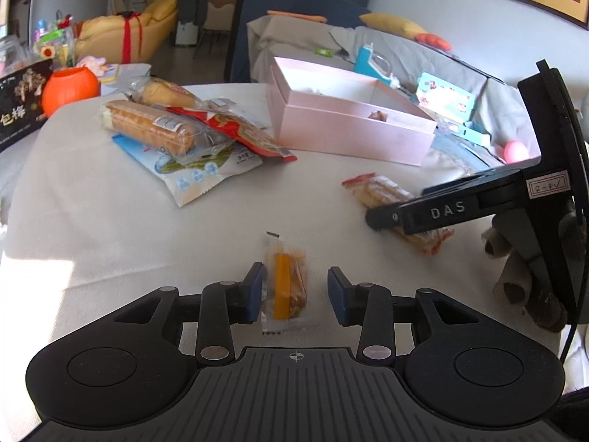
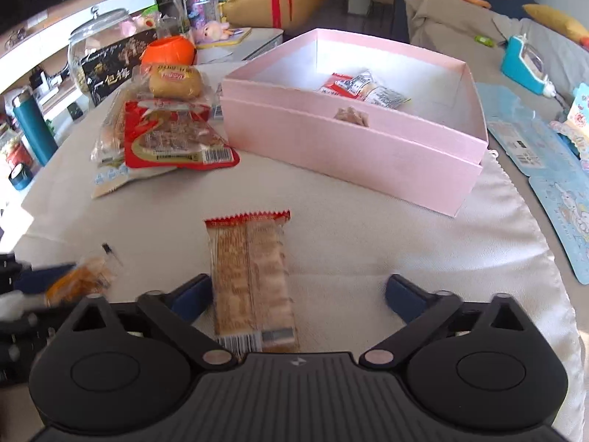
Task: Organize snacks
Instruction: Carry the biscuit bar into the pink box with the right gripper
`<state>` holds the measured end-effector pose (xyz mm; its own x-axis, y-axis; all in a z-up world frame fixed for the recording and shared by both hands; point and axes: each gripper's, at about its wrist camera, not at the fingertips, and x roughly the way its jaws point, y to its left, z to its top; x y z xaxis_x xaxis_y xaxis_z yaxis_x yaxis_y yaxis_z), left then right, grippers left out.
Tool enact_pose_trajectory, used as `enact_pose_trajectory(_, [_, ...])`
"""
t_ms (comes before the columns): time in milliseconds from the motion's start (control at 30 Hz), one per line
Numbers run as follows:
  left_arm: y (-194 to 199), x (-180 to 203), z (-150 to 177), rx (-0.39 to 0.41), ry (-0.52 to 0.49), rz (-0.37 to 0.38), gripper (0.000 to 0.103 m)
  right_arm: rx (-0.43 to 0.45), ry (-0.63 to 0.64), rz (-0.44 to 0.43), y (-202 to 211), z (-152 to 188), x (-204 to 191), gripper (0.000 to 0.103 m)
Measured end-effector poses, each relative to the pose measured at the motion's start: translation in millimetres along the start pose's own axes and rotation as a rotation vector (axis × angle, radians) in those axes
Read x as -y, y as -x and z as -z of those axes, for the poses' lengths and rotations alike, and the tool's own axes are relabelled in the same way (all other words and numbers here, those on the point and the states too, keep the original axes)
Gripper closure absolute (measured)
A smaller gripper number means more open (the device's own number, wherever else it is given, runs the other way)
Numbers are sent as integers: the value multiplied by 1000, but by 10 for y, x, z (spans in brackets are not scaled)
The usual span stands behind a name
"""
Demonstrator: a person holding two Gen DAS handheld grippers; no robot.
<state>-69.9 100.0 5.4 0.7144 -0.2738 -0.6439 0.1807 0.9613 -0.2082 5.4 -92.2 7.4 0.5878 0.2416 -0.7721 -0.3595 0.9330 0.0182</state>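
While both claws are standing released, the left claw [image 1: 296, 293] is straddling the small orange snack [image 1: 285, 287]; centre it before clenching. The right claw [image 2: 298, 294] is straddling the cracker packet [image 2: 252, 280], with the pink box [image 2: 346, 147] waiting at twelve o'clock.

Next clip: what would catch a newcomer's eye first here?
The open pink box at the back of the white cloth, with wrapped snacks already inside. Left of it lies a pile of snack packets. Up front, each gripper straddles one snack: the left gripper a small orange-wrapped bar, the right gripper a long cracker packet.
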Motion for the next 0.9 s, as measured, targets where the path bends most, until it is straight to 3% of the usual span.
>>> enact_pose_trajectory(33, [7,-6,6,-1,7,4,63,3,11,3,14,1,-25,20])
enact_pose_trajectory(100, [6,-31,-10,-7,25,10,63,5,49,-18,78,2,-89,52])
enact_pose_trajectory(167, [-3,-29,-27,-16,32,8,63,-12,83,-41,151,-7,-150,67])
enact_pose_trajectory(333, [-3,-7,-36,-32,0,8,63,-1,81,-40,322,20,-149,68])
enact_pose_trajectory(567, [-25,-61,-118,-85,22,33,63,78,20,6,646,146,20,68])
enact_pose_trajectory(667, [-45,-14,-148,-105,-12,-11,73,113,12,40,729,195,88,68])
enact_pose_trajectory(900, [-5,81,-231,-109,-35,-22,76,135,-11,49,747,249,203,68])
